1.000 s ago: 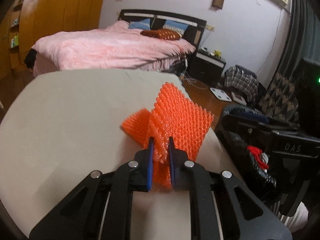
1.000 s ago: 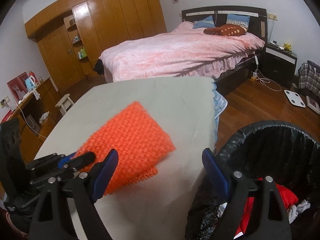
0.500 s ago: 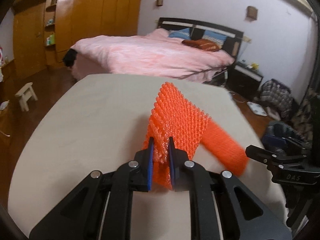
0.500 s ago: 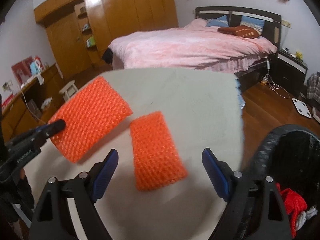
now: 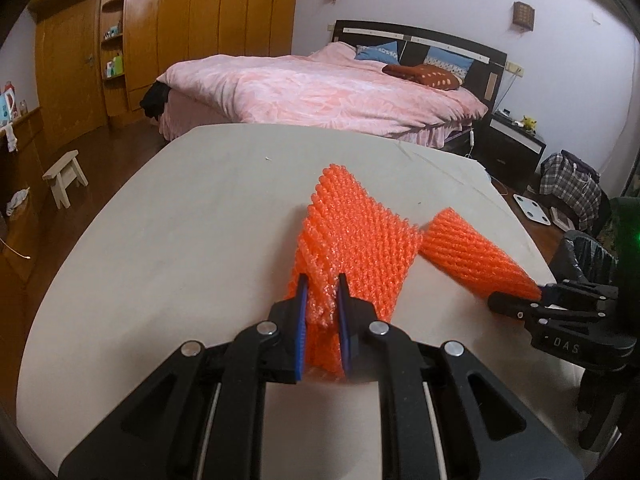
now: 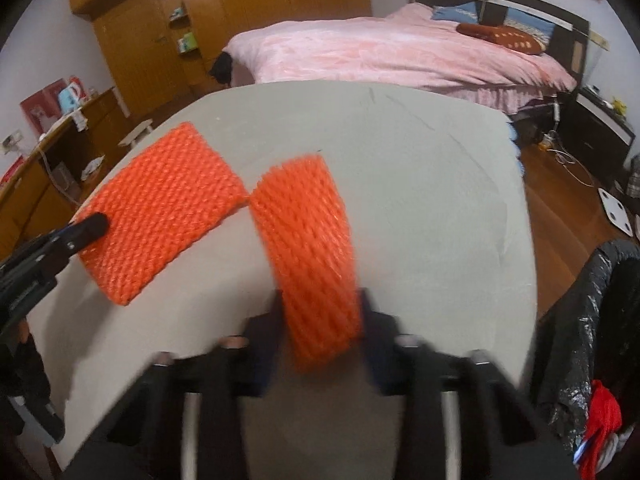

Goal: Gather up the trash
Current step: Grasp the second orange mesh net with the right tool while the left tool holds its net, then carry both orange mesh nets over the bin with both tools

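Note:
Two orange foam net sleeves are over a beige table (image 5: pixel 168 216). My left gripper (image 5: pixel 321 312) is shut on the first sleeve (image 5: pixel 356 240) and holds it raised; it also shows in the right wrist view (image 6: pixel 160 204). My right gripper (image 6: pixel 320 336) has closed around the near end of the second sleeve (image 6: pixel 308 240), blurred by motion; that sleeve also shows in the left wrist view (image 5: pixel 472 256), with the right gripper's fingers (image 5: pixel 516 304) at its end. A black-lined trash bin (image 6: pixel 592 320) with red trash stands right of the table.
A bed with a pink cover (image 5: pixel 320 88) stands beyond the table. Wooden wardrobes (image 5: pixel 160 36) line the far left wall. A small stool (image 5: pixel 64 172) stands on the floor at left. A nightstand (image 5: pixel 516 140) and a scale (image 5: pixel 532 208) are at right.
My right gripper went from wide open to closed around the second sleeve's end. My left gripper swung left away from the bin, still holding the first sleeve.

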`<act>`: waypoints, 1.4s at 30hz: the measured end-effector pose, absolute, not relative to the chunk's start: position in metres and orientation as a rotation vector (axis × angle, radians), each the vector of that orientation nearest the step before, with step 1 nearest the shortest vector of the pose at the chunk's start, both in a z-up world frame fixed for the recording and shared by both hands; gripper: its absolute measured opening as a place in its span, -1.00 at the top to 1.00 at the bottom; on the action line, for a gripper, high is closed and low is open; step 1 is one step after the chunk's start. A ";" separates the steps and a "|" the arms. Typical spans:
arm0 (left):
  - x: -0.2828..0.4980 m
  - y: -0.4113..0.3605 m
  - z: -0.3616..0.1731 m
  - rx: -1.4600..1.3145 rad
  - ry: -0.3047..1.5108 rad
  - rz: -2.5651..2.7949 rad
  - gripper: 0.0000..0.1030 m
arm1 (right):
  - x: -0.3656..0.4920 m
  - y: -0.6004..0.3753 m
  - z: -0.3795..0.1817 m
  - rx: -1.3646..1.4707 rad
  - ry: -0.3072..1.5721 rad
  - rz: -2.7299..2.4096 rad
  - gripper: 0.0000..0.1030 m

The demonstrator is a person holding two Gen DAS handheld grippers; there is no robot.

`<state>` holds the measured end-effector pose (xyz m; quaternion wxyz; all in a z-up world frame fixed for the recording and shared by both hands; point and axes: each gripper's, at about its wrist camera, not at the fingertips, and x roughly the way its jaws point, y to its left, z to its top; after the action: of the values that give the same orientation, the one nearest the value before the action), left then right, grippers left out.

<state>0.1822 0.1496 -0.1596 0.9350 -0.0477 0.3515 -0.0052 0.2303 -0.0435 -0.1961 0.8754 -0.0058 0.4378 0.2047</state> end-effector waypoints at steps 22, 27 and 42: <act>0.144 0.093 -0.076 -0.078 0.574 -0.088 0.76 | 0.170 -0.122 -0.083 0.152 0.674 0.373 0.55; 0.135 0.068 -0.061 -0.076 0.553 -0.141 0.76 | 0.151 -0.148 -0.066 0.157 0.620 0.329 0.55; 0.120 -0.009 -0.036 -0.010 0.507 -0.311 0.76 | 0.108 -0.213 -0.044 0.176 0.532 0.222 0.55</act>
<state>0.1199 -0.0094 -0.0359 0.9561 -0.0049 0.2497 -0.1532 0.1085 -0.2127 -0.0437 0.9549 0.0866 0.2621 0.1095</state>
